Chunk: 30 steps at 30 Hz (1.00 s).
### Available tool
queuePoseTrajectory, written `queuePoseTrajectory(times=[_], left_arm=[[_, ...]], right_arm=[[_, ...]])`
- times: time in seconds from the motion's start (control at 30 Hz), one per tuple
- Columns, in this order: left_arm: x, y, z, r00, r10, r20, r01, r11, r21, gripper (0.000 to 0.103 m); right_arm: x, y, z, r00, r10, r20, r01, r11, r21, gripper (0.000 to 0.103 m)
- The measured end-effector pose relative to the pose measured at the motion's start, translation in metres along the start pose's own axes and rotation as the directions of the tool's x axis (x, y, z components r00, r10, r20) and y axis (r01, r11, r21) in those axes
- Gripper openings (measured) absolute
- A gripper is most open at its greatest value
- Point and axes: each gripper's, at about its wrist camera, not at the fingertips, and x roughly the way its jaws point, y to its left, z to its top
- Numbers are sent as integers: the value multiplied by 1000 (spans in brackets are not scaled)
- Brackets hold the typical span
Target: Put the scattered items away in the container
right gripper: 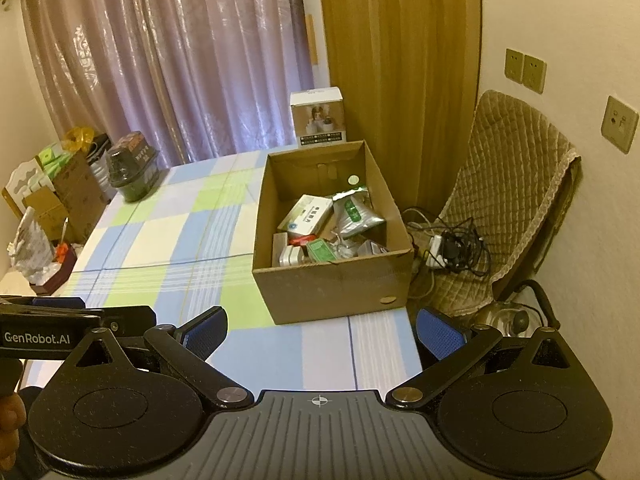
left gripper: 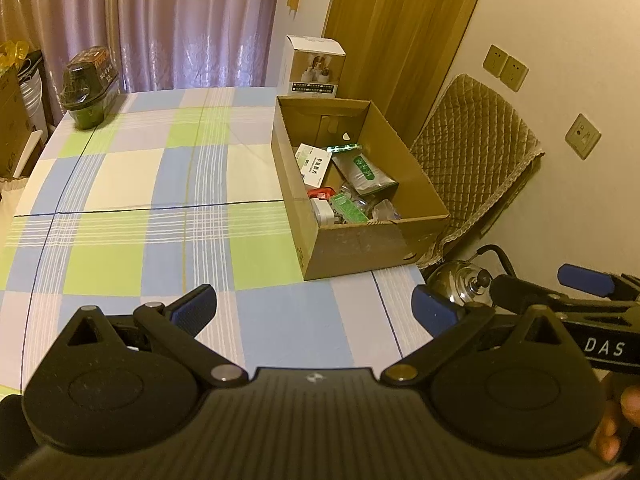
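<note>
left gripper [left gripper: 314, 306]: jaws spread wide, nothing between the blue pads; held low over the near edge of the checked tablecloth [left gripper: 160, 240], pointing toward the box.
right gripper [right gripper: 320, 334]: also wide apart and empty; level with the left one and just beside it, its far finger out past the table's right edge.
hands: only a bit of a hand shows at the frame edge behind each tool; grip on the handles cannot be made out.
near cloth: bare in both views, no loose items between the grippers and the box.
cardboard box [left gripper: 356, 250]: the container; open top, sits at the right edge of the table, mid-distance. holds a white-green medicine carton [right gripper: 306, 212], a silver-green pouch [right gripper: 356, 214], a green packet and other small bits heaped at the near wall.
far table: a dark lidded tub [left gripper: 86, 92] at the far left corner; a white product carton [left gripper: 312, 66] just behind the box.
progress (judgement): scattered items look gathered; task near done or done, unless the tub and carton count.
</note>
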Motion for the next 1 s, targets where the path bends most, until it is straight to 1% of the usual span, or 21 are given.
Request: queuePoseTrajectory(times=[0.47, 1.0], left_arm=[[7, -2, -6, 1000, 4, -15, -4, 1000, 5, 102], [13, 0, -7, 1000, 8, -20, -8, 1000, -3, 102]], right_arm=[[3, -4, 0, 1000, -1, -5, 1, 1000, 20, 103], [6, -3, -3, 1000, -3, -15, 3, 1000, 16, 103]])
